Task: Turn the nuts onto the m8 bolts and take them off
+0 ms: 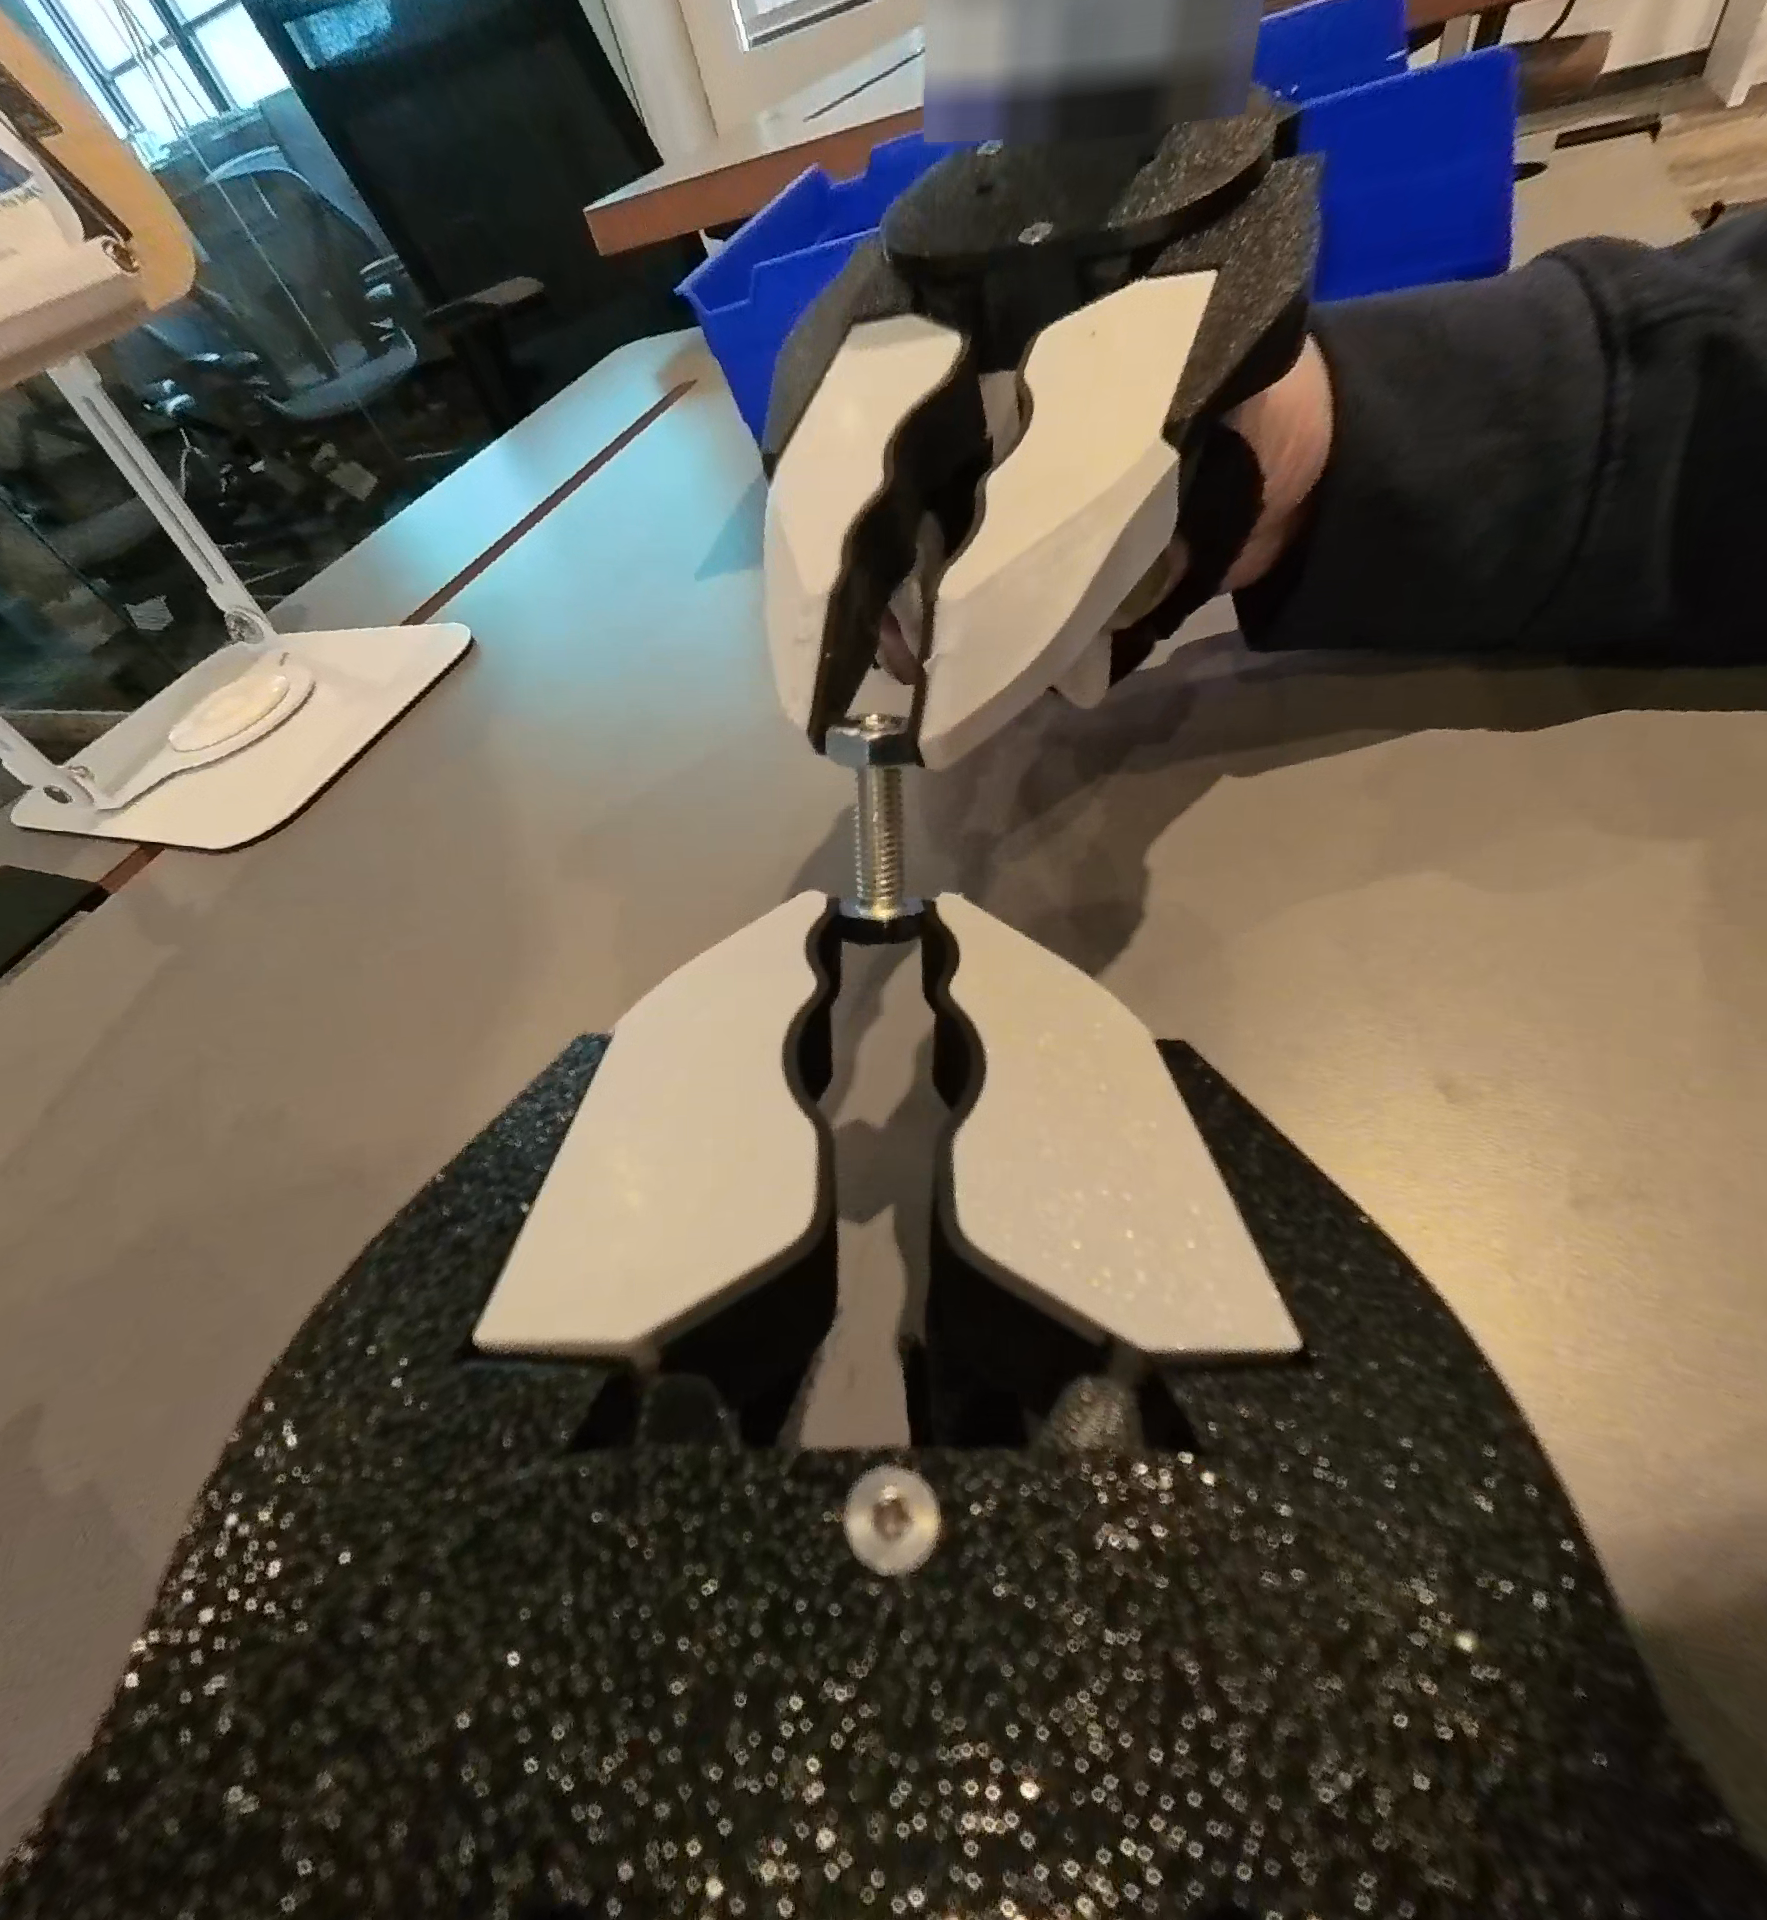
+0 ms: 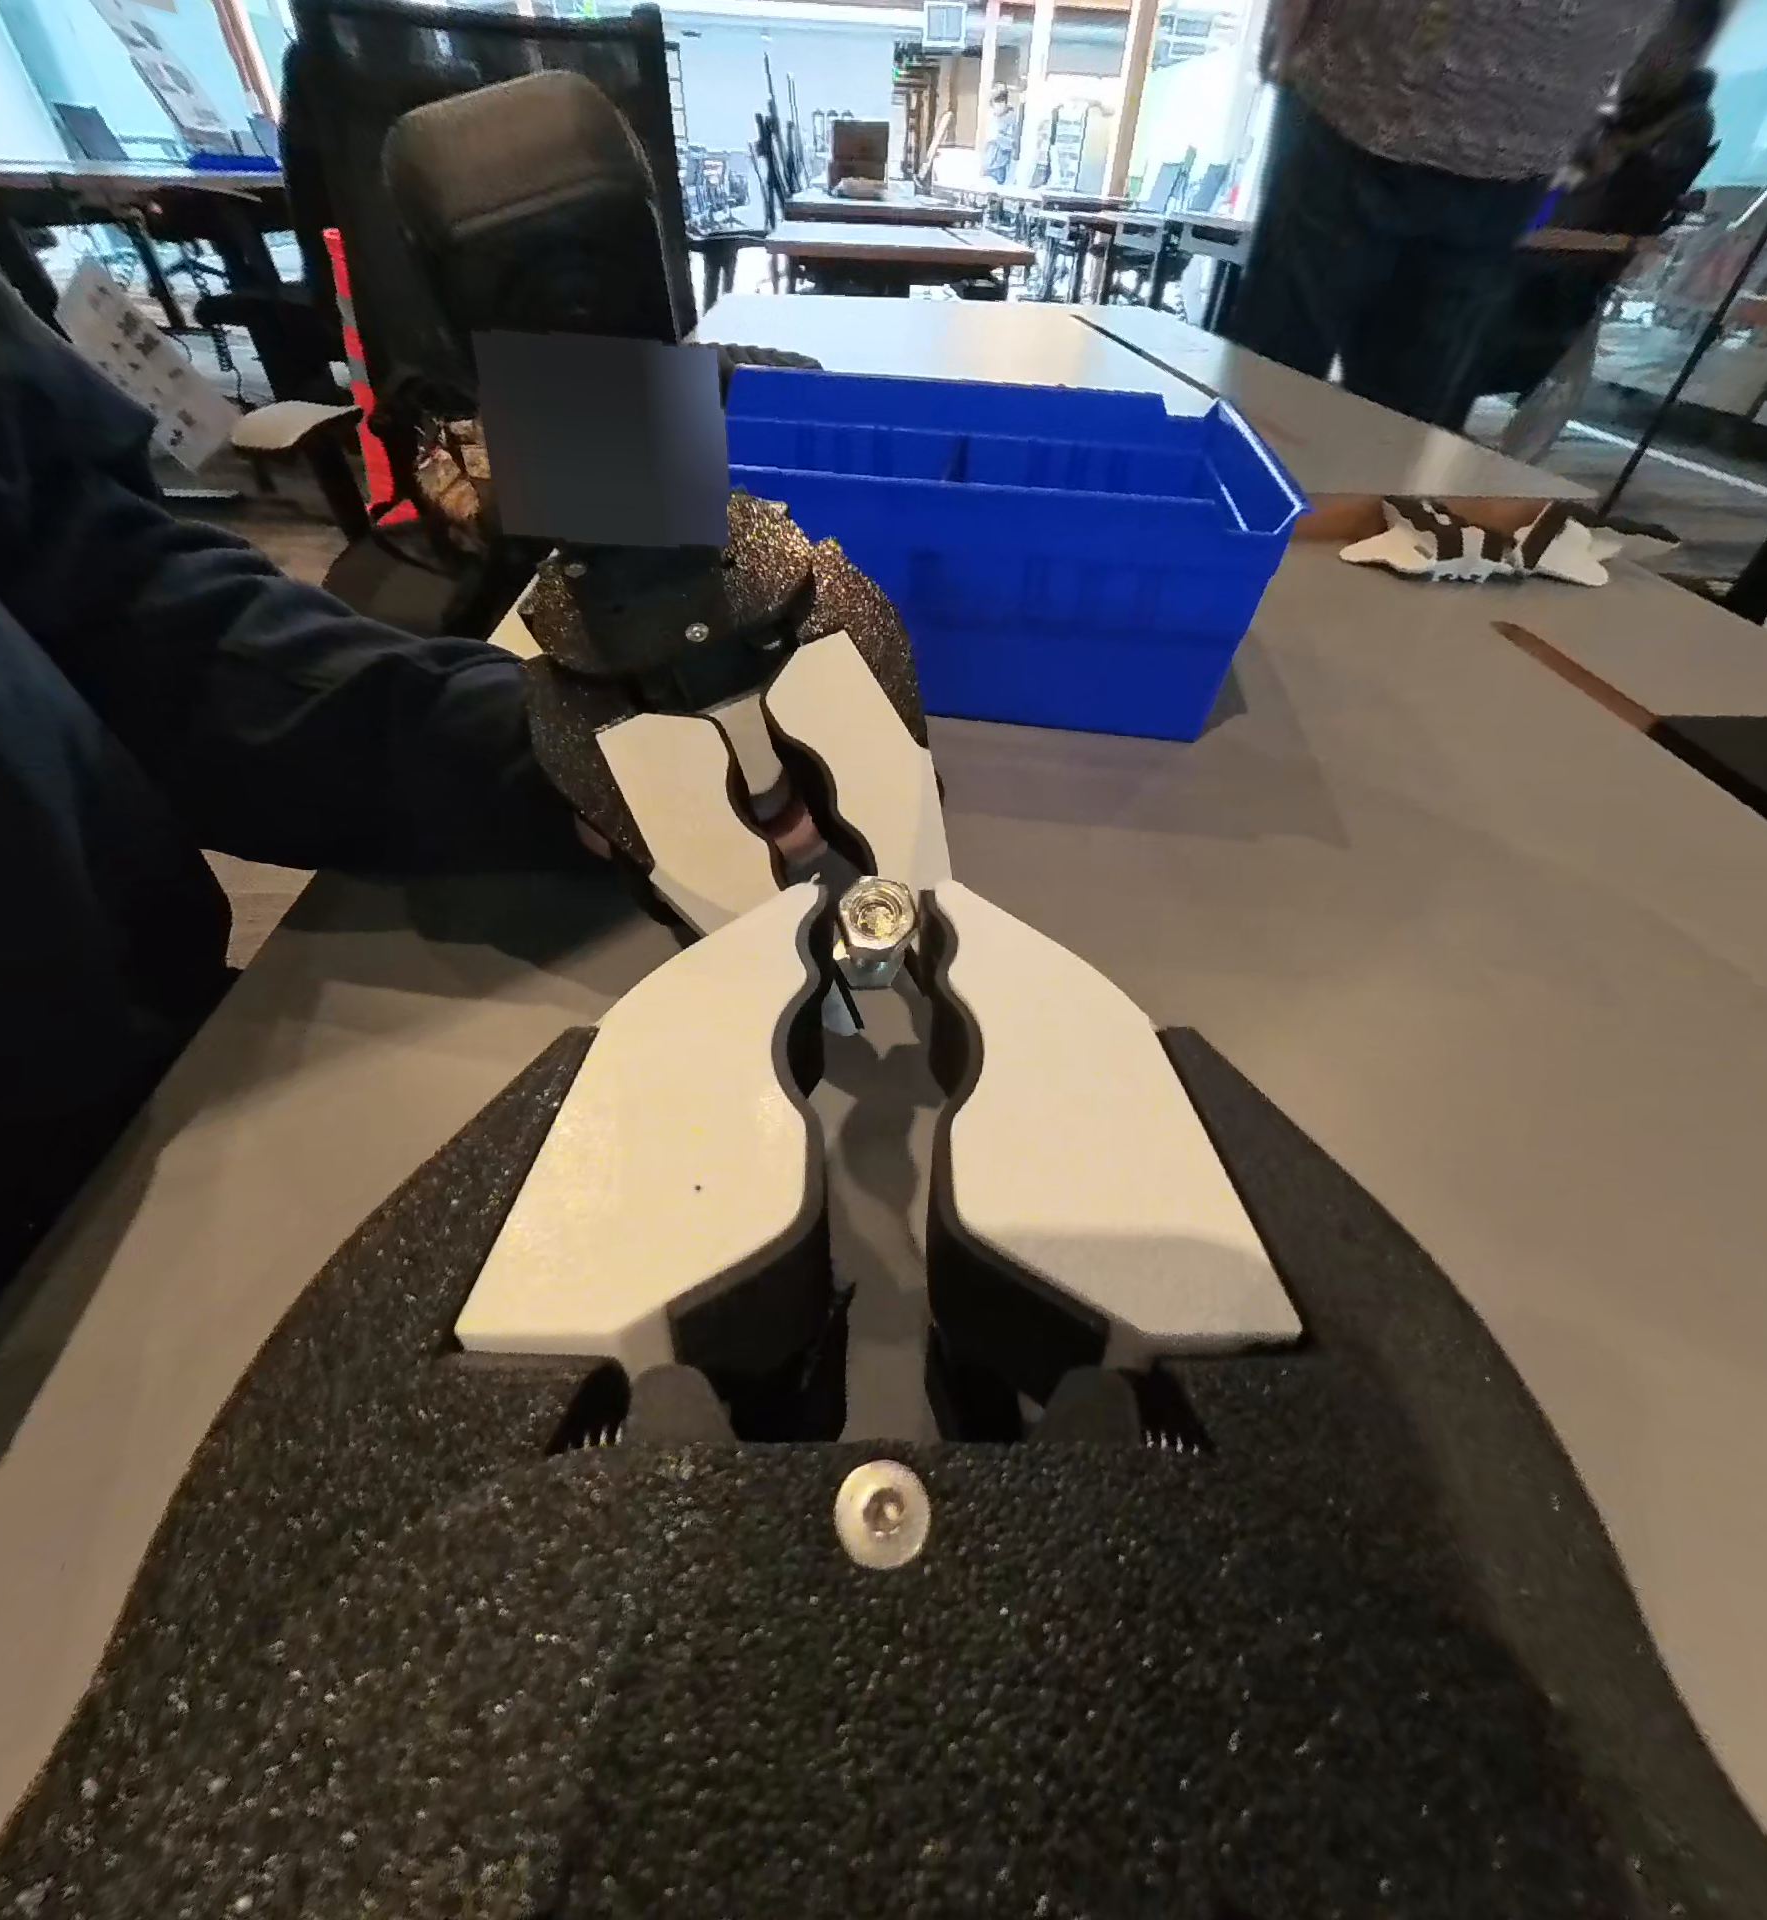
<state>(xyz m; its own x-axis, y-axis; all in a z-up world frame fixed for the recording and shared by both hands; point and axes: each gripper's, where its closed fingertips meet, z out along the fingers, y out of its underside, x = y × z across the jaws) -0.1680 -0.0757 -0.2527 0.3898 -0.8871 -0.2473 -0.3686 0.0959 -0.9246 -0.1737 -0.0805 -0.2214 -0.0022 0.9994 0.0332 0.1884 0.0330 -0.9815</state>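
Left tongs point(image 1: 874, 914) clamp the bolt point(image 1: 877, 831) head, right tongs point(image 1: 863, 743) pinch the nut point(image 1: 866, 744) at the tip; next, twist it

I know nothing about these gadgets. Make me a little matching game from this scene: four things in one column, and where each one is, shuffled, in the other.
Things:
1. nut
2. bolt
3. blue bin
4. white stand base

Places:
A. on the grey table, behind both grippers
B. at the bolt's top end, between the right gripper's fingertips
C. flat on the table, off to the left gripper's side
D. upright, its bottom end pinched by the left gripper

Pairs: 1-B, 2-D, 3-A, 4-C
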